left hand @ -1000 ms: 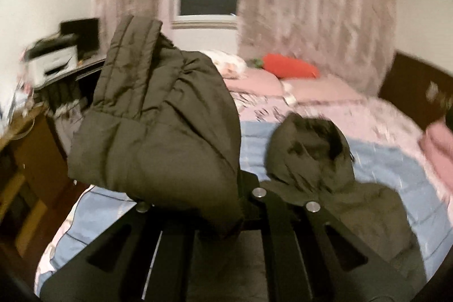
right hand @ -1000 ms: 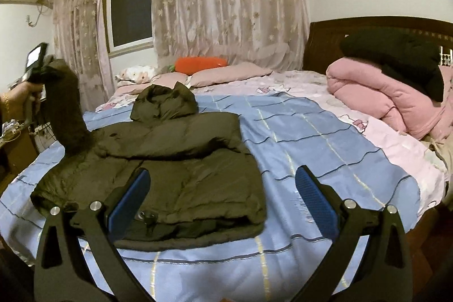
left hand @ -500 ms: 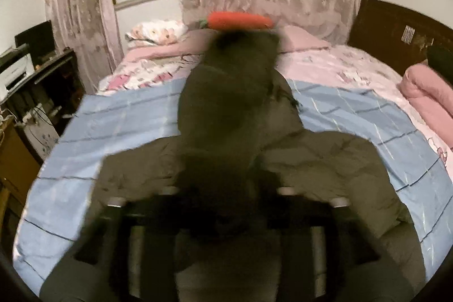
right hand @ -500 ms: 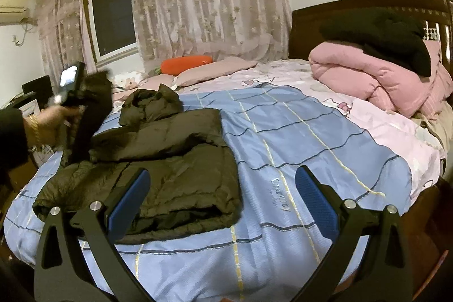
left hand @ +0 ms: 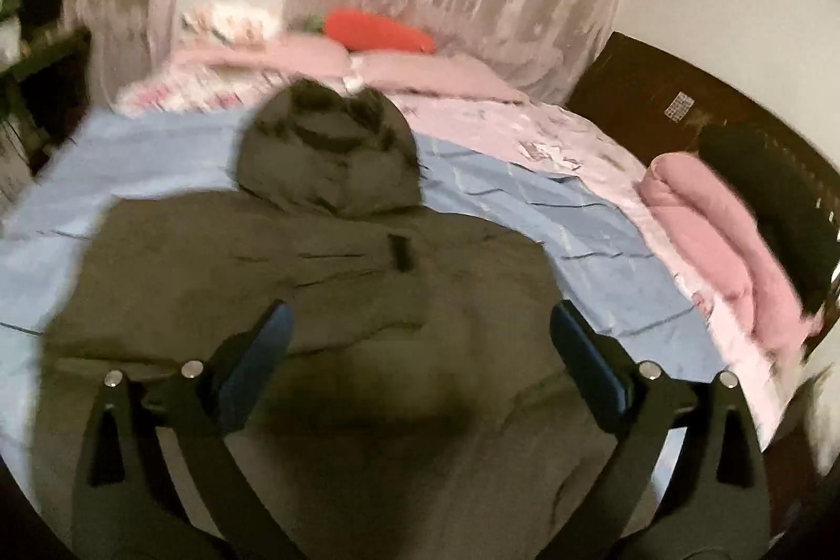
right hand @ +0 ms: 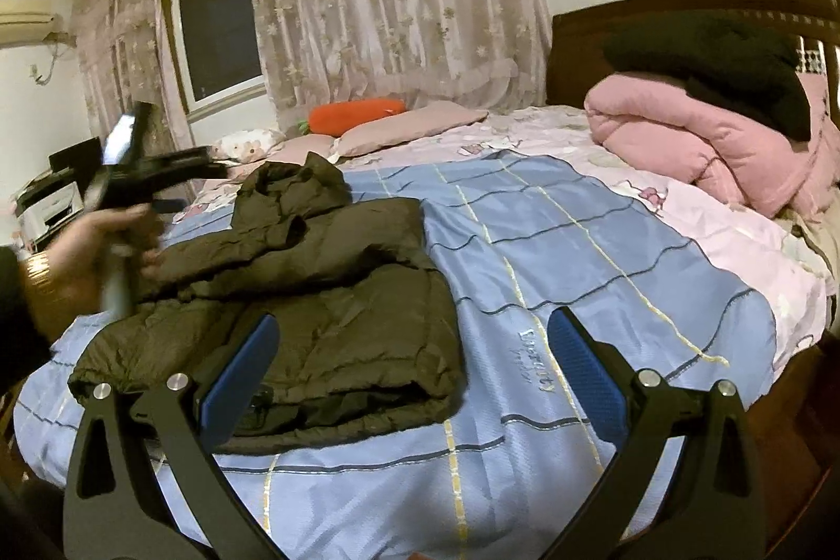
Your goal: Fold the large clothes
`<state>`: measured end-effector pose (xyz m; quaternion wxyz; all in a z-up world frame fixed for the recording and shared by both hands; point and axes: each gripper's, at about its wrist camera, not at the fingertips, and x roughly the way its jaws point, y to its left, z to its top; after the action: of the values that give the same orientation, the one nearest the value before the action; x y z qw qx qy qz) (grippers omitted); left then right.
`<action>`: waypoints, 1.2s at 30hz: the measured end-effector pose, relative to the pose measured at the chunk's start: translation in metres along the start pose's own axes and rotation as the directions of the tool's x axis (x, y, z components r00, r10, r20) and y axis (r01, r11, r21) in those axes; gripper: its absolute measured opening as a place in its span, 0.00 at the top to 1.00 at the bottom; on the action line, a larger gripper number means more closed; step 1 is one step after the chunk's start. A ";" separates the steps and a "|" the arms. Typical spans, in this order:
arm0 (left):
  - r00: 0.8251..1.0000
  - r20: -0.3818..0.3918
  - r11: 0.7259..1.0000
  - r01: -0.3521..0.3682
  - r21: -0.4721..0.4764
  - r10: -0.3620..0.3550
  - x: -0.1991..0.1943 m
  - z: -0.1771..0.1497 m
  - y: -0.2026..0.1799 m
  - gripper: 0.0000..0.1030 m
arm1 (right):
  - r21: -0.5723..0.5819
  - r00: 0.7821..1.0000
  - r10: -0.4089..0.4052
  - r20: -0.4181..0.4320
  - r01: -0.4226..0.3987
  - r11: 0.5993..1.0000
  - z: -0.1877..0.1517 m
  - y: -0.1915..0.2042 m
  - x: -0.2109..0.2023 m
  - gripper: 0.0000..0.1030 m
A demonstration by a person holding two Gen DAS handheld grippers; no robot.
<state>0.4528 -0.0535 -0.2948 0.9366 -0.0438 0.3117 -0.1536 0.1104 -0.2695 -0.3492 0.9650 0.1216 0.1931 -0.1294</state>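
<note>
Left wrist view: the left gripper (left hand: 417, 339) is opening, its jaws wide with nothing between them, above the jacket (left hand: 315, 276) lying on the bed (left hand: 577, 234) toward its left edge. The right gripper (right hand: 412, 350) hangs released. Both sleeves look folded in; hood and body remain. Blur hides the seams.

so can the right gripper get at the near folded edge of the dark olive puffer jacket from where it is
Probably yes. The right gripper hangs open over the near right edge of the dark olive puffer jacket on the blue checked bedspread, with nothing between them; the left gripper is off by the far sleeve.
</note>
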 end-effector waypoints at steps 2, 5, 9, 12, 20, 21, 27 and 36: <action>0.995 0.056 0.994 -0.089 0.058 0.086 -0.047 -0.017 0.012 0.02 | -0.007 1.000 0.007 0.001 -0.007 1.000 0.000 0.005 -0.001 0.01; 0.976 0.108 0.971 -0.201 0.129 0.188 -0.113 -0.049 0.032 0.02 | -0.018 1.000 0.015 0.012 -0.015 1.000 -0.001 0.013 -0.004 0.01; 0.950 0.150 0.948 -0.294 0.121 0.275 -0.190 -0.099 0.066 0.02 | -0.047 0.999 0.036 0.030 -0.034 0.998 -0.004 0.026 -0.010 0.01; 0.929 0.179 0.938 -0.340 0.075 0.322 -0.217 -0.127 0.094 0.02 | -0.067 0.998 0.051 0.038 -0.049 0.997 -0.006 0.036 -0.014 0.01; 0.864 0.217 0.882 -0.471 0.026 0.455 -0.234 -0.182 0.144 0.02 | -0.143 0.993 0.097 0.069 -0.086 0.986 -0.016 0.071 -0.026 0.01; 0.863 0.223 0.883 -0.469 0.027 0.453 -0.234 -0.184 0.144 0.02 | -0.146 0.993 0.096 0.074 -0.085 0.986 -0.017 0.072 -0.027 0.01; 0.895 0.185 0.913 -0.408 -0.033 0.406 -0.229 -0.207 0.159 0.02 | -0.189 0.994 0.084 0.068 -0.070 0.980 -0.023 0.083 -0.026 0.01; 0.903 0.145 0.915 -0.400 -0.052 0.404 -0.221 -0.208 0.162 0.02 | -0.205 0.998 0.044 0.054 -0.032 0.978 -0.028 0.088 -0.020 0.01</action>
<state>0.2034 0.1724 -0.3644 0.9688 -0.0001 0.2430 0.0498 0.1086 -0.1748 -0.3499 0.9798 0.0220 0.1749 -0.0941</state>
